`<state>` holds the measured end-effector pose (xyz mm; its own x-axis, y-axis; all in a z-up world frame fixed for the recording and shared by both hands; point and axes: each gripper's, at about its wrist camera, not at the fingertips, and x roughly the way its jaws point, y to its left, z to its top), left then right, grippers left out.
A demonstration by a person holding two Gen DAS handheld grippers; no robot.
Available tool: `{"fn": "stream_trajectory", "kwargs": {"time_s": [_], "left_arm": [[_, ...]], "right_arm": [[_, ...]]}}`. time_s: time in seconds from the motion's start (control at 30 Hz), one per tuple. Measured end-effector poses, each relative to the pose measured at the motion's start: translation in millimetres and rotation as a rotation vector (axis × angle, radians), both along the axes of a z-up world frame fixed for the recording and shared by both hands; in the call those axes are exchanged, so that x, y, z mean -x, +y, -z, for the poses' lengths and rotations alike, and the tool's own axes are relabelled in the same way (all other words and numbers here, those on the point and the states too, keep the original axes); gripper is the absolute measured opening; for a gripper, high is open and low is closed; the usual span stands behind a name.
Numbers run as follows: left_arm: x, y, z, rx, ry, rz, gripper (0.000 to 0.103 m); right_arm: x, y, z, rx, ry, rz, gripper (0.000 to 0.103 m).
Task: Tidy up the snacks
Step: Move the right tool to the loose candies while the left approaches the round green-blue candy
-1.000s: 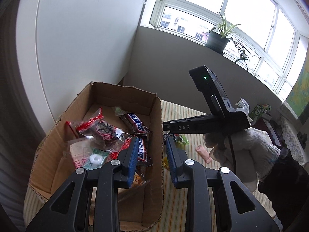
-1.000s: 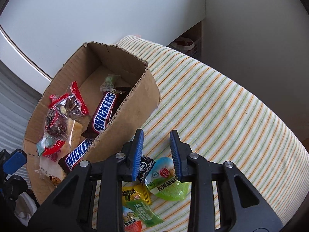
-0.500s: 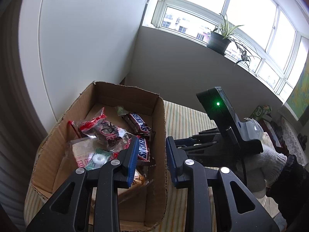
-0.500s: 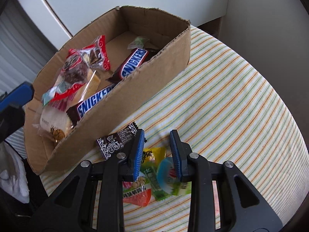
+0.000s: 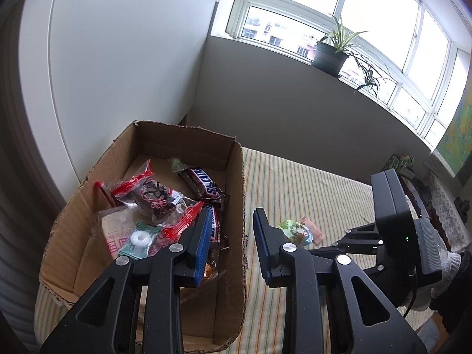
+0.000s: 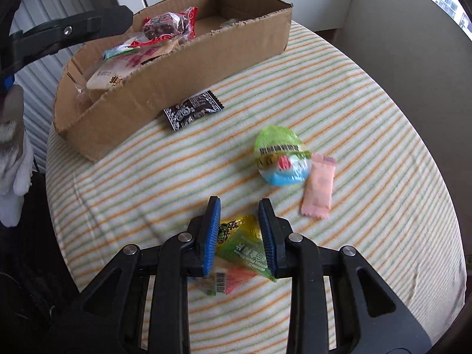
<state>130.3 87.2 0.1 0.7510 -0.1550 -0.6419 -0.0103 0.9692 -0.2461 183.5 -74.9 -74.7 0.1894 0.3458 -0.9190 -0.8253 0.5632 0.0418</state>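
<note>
Striped cloth [image 6: 368,94] in orange and green covers the rounded surface that fills most of the right wrist view, with a white wall and a bay window in the upper part of the left wrist view. Upper left on the cloth sits an open cardboard box [image 6: 165,88], already holding several snacks, among them Snickers bars [image 5: 206,181] and a red-trimmed clear packet [image 5: 150,196]. Just outside its near wall lies a black sachet [image 6: 193,109]. Right of centre are a green and blue round pack [image 6: 278,156] and, touching it, a pink wrapper [image 6: 318,190]. At lower centre the right gripper [image 6: 239,233] hangs over a small yellow and green packet pile [image 6: 240,246], its jaws a narrow gap apart; whether they touch the packets I cannot tell. The left gripper [image 5: 230,246] hovers over the box's right wall, jaws slightly parted and empty.
</note>
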Motion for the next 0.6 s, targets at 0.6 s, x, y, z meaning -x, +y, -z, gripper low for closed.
{"fn": "stream_trajectory", "kwargs": {"time_s": [0.6], "left_arm": [[0, -25, 3, -0.03, 0.01, 0.048, 0.027]], "right_arm": [[-10, -98, -27, -0.006, -0.067, 0.208, 0.029]]}}
